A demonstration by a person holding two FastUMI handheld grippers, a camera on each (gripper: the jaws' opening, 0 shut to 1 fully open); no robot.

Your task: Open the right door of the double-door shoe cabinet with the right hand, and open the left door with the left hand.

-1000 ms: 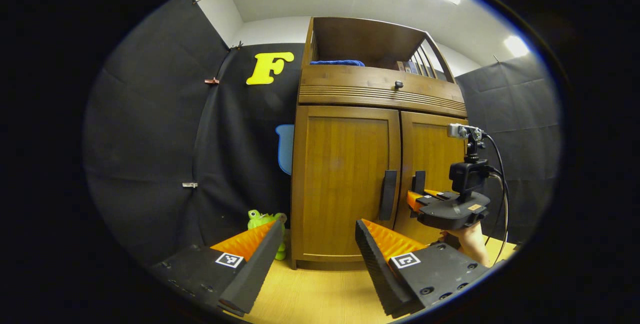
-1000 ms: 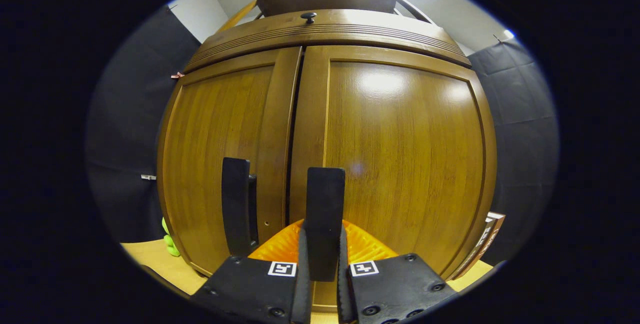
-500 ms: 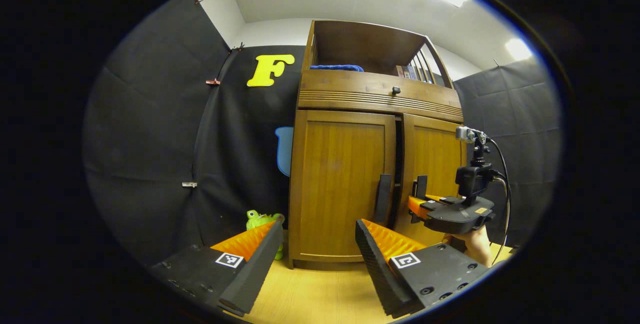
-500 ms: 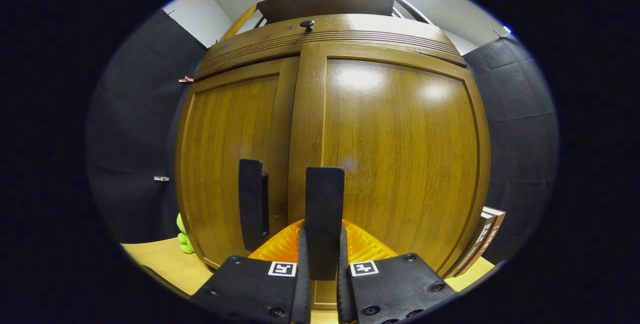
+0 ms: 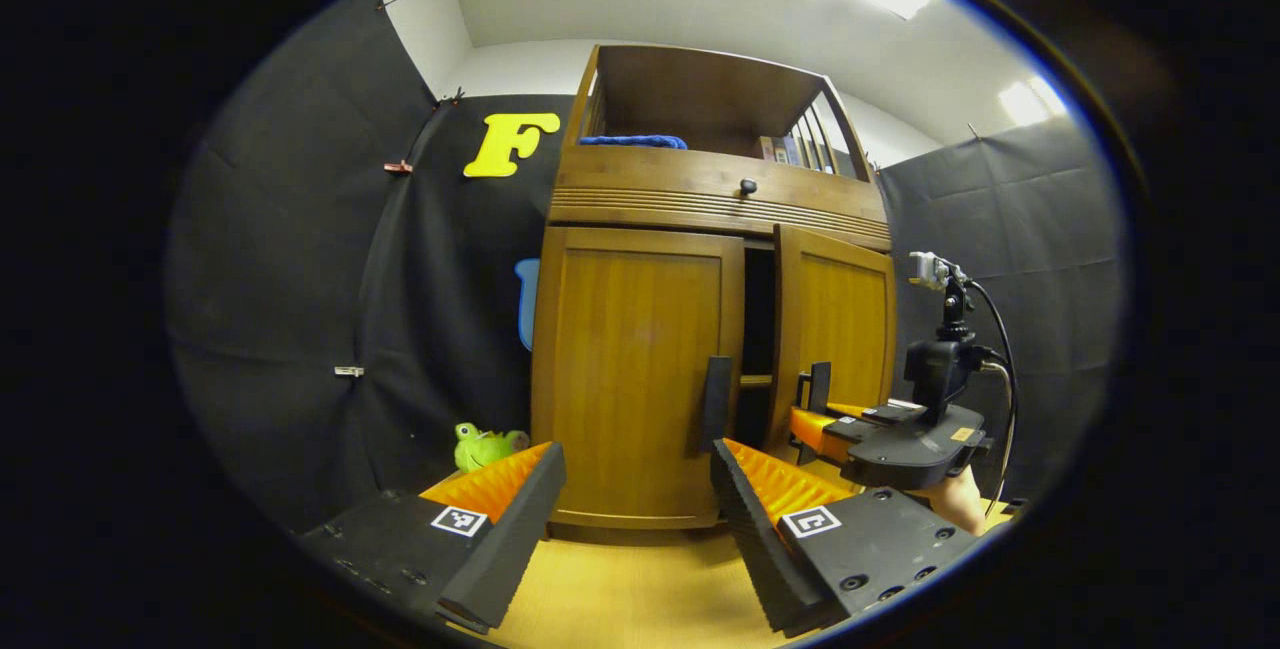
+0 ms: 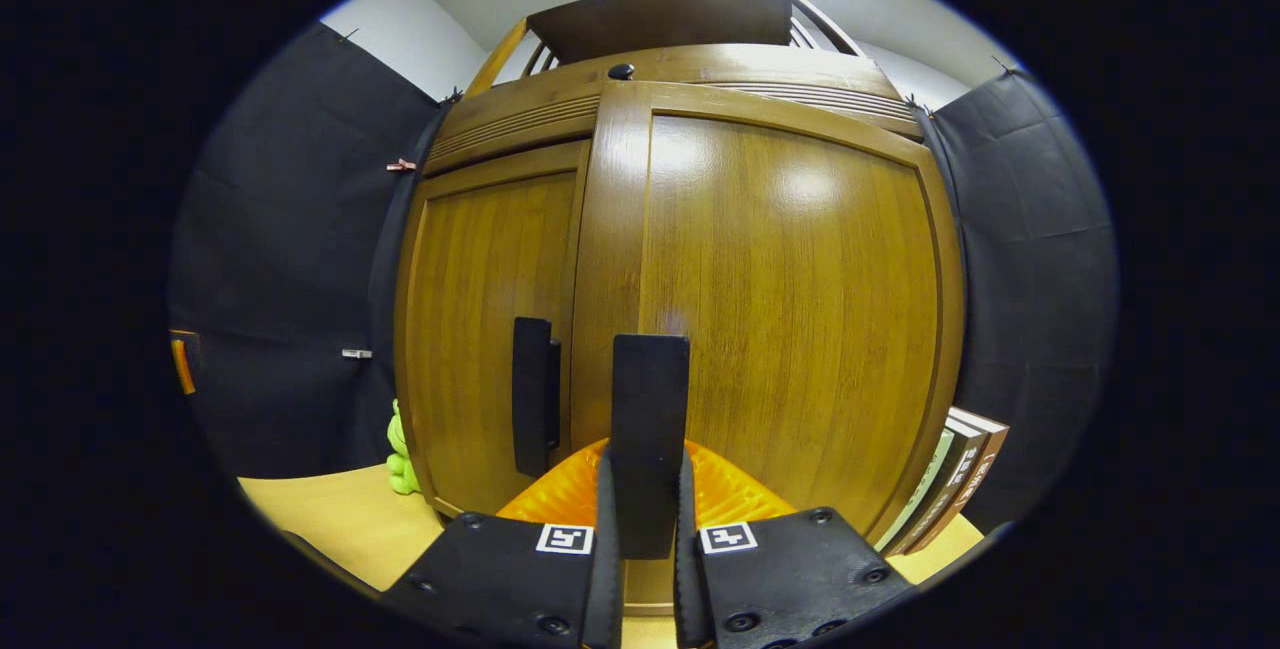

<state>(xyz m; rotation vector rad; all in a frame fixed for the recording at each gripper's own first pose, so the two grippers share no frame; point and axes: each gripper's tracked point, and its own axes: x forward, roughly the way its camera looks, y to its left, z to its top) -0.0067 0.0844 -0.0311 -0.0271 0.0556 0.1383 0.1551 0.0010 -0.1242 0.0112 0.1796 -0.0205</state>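
The shoe cabinet [image 5: 700,329] is brown wood, standing on the pale floor against the black wall. Its right door [image 5: 835,339] is swung partway out, leaving a dark gap with a shelf edge inside; the left door [image 5: 635,379] sits flush and closed. Each door has a black vertical handle. The open top shelf of the cabinet holds a blue cloth [image 5: 632,141] and some books, mostly hidden. The right gripper [image 6: 645,519] is pinched on the right handle [image 6: 650,439]. The left gripper [image 5: 635,519] hangs spread wide before the cabinet. A green toy [image 5: 483,447] sits left of the cabinet's base, partly cut off.
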